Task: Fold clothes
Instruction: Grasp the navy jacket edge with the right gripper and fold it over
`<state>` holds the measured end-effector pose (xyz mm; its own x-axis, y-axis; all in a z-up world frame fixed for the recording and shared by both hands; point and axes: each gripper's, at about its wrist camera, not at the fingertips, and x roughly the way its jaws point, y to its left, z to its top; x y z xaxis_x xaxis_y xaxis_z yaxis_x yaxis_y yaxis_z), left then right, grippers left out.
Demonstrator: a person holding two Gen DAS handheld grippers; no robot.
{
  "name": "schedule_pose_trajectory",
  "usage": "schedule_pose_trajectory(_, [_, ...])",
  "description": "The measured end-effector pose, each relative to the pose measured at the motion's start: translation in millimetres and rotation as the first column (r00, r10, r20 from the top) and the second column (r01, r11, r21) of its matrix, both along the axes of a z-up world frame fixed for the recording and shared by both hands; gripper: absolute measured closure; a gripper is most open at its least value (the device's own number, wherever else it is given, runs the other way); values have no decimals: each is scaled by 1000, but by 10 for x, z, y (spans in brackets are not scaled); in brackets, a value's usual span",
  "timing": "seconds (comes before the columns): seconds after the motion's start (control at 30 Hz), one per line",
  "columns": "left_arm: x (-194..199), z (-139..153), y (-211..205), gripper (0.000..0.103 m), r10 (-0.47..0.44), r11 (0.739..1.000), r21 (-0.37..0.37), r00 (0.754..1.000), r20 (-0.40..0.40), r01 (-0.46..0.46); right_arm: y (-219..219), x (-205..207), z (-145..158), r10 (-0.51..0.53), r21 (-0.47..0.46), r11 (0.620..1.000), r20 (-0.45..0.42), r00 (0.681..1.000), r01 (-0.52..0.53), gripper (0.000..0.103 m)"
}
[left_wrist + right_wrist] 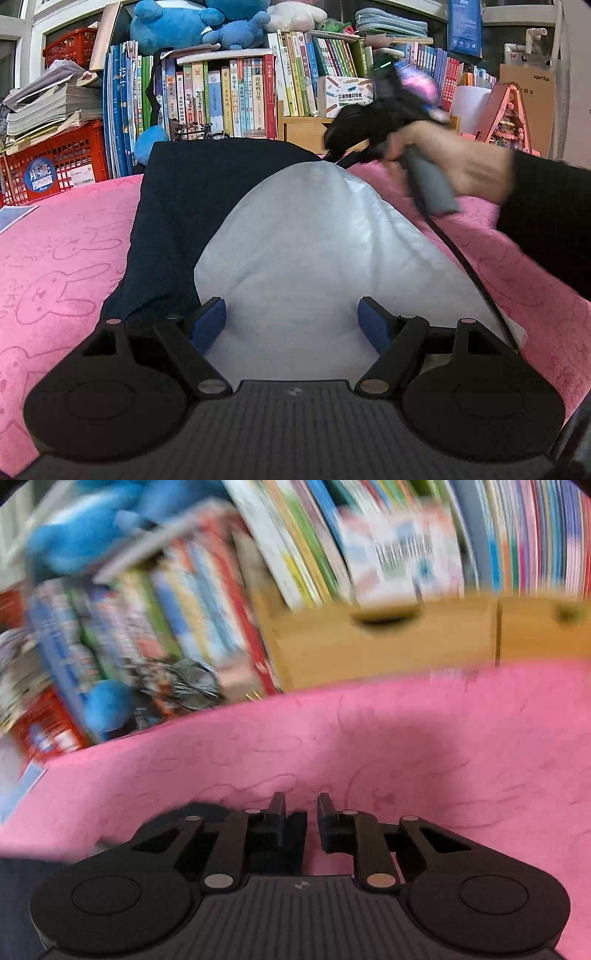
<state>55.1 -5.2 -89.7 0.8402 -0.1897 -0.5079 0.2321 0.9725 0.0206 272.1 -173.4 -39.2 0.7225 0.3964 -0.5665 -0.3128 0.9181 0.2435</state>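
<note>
Mid-fold on the pink rabbit-print blanket (pixel 66 266)

The dark navy garment (pixel 177 206) lies flat with a pale grey-white fabric panel (pixel 314 258) over its right side. The left gripper (pixel 293 317) hovers wide apart, empty, above the panel. The right gripper (pixel 299 808), blurred, stands nearly closed with nothing visibly pinched, at the garment's far edge. Which fold comes next, I cannot tell.

We see open pink bunny-print blanket (pixel 62 266) to the left of the dark navy garment (pixel 173 221) and its pale lining (pixel 314 251). On the right, a black-sleeved hand (pixel 461 166) and trailing black cable (pixel 465 262) crowd that side. Packed upright books (pixel 221 99) and a wooden drawer box (pixel 384 642) wall off the far edge.
</note>
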Motion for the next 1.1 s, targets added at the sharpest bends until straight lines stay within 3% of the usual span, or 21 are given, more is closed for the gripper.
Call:
schedule_pose_trajectory(0.13, [-75, -12, 1, 23, 10, 1000, 0, 1000, 28, -10, 89, -369, 178, 108, -64, 993, 90, 990, -103, 79])
schedule_pose_trajectory(0.27, [-103, 11, 22, 23, 23, 1000, -11, 1000, 16, -23, 218, -732, 342, 227, -145, 968, 166, 960, -204, 80])
schedule_pose_trajectory(0.33, [-112, 9, 30, 23, 25, 1000, -15, 1000, 17, -24, 582, -777, 300, 323, -230, 930, 139, 936, -286, 80])
schedule_pose_trajectory(0.47, [-133, -3, 58, 23, 30, 999, -26, 999, 28, -29, 1275, -499, -36, 375, -282, 893, 33, 926, -351, 89])
schedule_pose_trajectory(0.63, [-134, 0, 118, 23, 23, 999, -43, 999, 31, -21, 1874, -353, -241, 432, -381, 846, 83, 898, -372, 92])
schedule_pose_trajectory(0.83, [-159, 4, 123, 21, 25, 999, -39, 999, 30, -24, 1848, 41, -254, 402, -220, 892, -17, 916, -395, 93])
schedule_pose_trajectory(0.9, [-217, 33, 161, 18, 18, 999, -30, 1000, 19, -17, 1737, 5, -188, 377, -165, 912, -30, 926, -377, 89])
schedule_pose_trajectory(0.93, [-246, 48, 180, 18, 14, 1000, -26, 1000, 13, -13, 1644, -136, -103, 364, -123, 923, -16, 931, -364, 82])
schedule_pose_trajectory(0.97, [-281, 67, 215, 18, 15, 1000, -27, 1000, 4, -15, 1519, -318, -8, 358, -74, 931, 9, 934, -357, 65])
schedule_pose_trajectory(1.03, [-373, 125, 351, 17, 35, 998, -48, 999, -30, -36, 1059, -723, 161, 349, 1, 936, 89, 933, -351, 44])
schedule_pose_trajectory(1.1, [-465, 183, 487, 18, 54, 996, -68, 997, -64, -58, 614, -1230, 249, 308, 6, 950, 170, 936, -313, 43])
